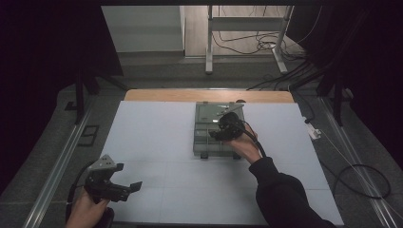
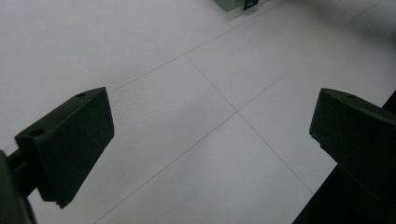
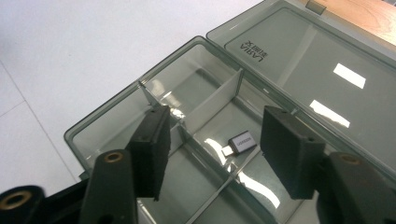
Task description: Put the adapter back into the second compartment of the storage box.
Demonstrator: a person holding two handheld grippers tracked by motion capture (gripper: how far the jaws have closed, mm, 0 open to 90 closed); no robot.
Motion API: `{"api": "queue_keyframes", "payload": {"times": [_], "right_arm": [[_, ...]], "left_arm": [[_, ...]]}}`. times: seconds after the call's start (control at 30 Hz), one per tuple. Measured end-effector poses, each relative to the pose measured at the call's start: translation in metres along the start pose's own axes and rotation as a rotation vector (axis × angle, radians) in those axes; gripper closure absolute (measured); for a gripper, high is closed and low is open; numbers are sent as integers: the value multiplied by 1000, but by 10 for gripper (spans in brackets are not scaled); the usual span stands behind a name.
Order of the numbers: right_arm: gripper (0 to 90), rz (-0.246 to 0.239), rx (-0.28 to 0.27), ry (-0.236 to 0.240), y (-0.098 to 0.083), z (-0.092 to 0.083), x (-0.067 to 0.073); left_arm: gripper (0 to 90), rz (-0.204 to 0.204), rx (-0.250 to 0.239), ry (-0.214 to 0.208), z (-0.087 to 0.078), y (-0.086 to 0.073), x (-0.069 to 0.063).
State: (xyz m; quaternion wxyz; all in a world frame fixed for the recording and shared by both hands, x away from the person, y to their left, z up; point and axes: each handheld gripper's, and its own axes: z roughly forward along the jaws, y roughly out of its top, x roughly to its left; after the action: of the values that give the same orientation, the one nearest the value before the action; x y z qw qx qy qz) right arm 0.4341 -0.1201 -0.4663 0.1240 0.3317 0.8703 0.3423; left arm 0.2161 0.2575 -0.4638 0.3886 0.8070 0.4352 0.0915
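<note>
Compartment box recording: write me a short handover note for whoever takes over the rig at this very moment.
Right hand-held gripper: open, empty, poised over the open compartment box at mid-table.
Left hand-held gripper: open, empty, idle over the bare white table at its near left.
Small grey adapter: lying flat in one compartment, between the right jaws but apparently not touched.
Lid: folded back, open.
Done: the adapter is in the box.
Left: likely withdraw the right gripper and close the lid.
</note>
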Motion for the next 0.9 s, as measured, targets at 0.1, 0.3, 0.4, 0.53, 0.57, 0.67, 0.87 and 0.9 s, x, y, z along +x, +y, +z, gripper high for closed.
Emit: {"api": "queue_keyframes", "payload": {"times": [0.1, 0.3, 0.4, 0.53, 0.57, 0.67, 0.87, 0.9], "right_arm": [[378, -4, 0, 1, -2, -4, 1], [362, 4, -3, 17, -5, -11, 1], [362, 13, -2, 24, -6, -15, 1], [362, 20, -1, 31, -9, -19, 1], [360, 21, 1, 31, -10, -20, 1], [356, 26, 2, 39, -11, -23, 1], [346, 31, 8, 69, -13, -31, 3], [339, 36, 14, 76, -14, -32, 4]], "left_arm": [[3, 1, 0, 0, 0, 0, 0], [3, 0, -1, -1, 0, 0, 0], [3, 0, -1, 0, 0, 0, 0], [3, -1, -1, -1, 0, 0, 0], [3, 0, -1, -1, 0, 0, 0], [2, -1, -2, -1, 0, 0, 0], [3, -2, -3, -2, 0, 0, 0], [3, -2, -1, -2, 0, 0, 0]]}}
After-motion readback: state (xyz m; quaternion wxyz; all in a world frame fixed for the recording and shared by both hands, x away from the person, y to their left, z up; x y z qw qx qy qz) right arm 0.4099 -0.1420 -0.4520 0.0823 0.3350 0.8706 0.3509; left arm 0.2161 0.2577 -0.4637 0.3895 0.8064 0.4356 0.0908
